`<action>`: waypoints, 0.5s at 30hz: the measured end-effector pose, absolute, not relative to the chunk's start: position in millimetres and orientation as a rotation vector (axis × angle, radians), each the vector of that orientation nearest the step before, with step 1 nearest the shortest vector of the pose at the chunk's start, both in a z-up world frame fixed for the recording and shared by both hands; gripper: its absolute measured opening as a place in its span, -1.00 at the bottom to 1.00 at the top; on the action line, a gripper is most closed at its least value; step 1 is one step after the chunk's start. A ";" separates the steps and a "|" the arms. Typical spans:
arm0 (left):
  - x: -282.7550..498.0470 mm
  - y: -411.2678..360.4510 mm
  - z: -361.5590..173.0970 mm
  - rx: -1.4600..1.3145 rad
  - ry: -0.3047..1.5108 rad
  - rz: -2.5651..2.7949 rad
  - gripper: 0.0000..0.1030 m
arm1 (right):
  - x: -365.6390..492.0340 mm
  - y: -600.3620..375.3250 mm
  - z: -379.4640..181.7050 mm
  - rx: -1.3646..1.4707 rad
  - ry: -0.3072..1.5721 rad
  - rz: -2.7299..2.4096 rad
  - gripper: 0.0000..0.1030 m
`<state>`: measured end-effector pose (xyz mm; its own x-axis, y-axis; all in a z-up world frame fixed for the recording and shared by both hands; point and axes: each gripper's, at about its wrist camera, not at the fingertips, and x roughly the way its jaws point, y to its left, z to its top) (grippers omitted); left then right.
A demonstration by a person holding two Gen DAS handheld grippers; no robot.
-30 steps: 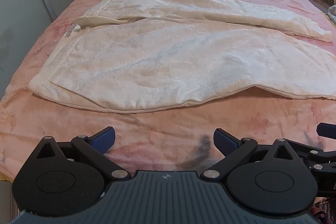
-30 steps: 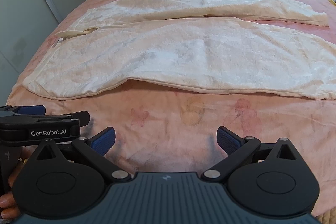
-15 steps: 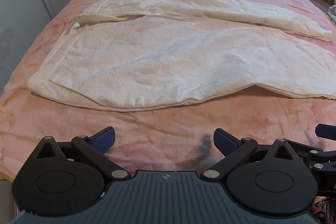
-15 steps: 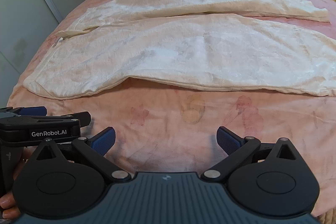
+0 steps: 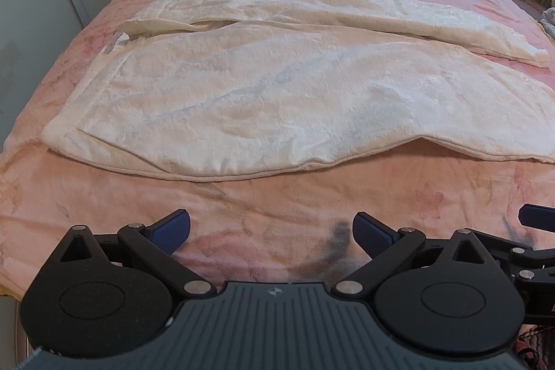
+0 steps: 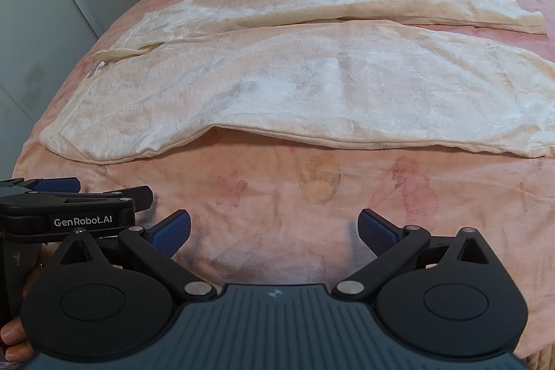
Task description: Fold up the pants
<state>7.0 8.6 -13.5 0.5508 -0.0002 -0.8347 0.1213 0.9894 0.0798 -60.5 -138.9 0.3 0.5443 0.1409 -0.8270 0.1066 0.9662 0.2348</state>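
The left gripper has its blue fingers wide apart and holds nothing. The right gripper is wide apart too, just beside it. Both hang over a bare strip of pink blanket on the bed. Ahead of them lie the white pants, spread flat. The near edge of the pants curves across, close in front of both grippers.

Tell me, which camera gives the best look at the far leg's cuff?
The right wrist view: the far leg's cuff lies clear, its whole end edge visible. The left wrist view shows the cuff too, squeezed toward the frame's right edge.
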 end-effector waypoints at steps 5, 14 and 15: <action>7.6 8.3 -14.2 0.132 0.990 -0.071 0.97 | -60.4 -138.4 0.2 0.274 1.000 0.023 1.00; 8.3 9.0 -14.5 0.130 0.993 -0.072 0.97 | -59.8 -139.0 -0.3 0.278 1.003 0.026 1.00; 8.0 9.1 -15.1 0.129 0.993 -0.072 0.97 | -59.8 -138.8 -0.3 0.278 1.003 0.027 1.00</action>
<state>8.0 9.1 -15.1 0.5445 -0.0014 -0.8387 0.1191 0.9900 0.0756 -59.8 -138.8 -0.3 0.5404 0.1495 -0.8280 0.1055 0.9643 0.2429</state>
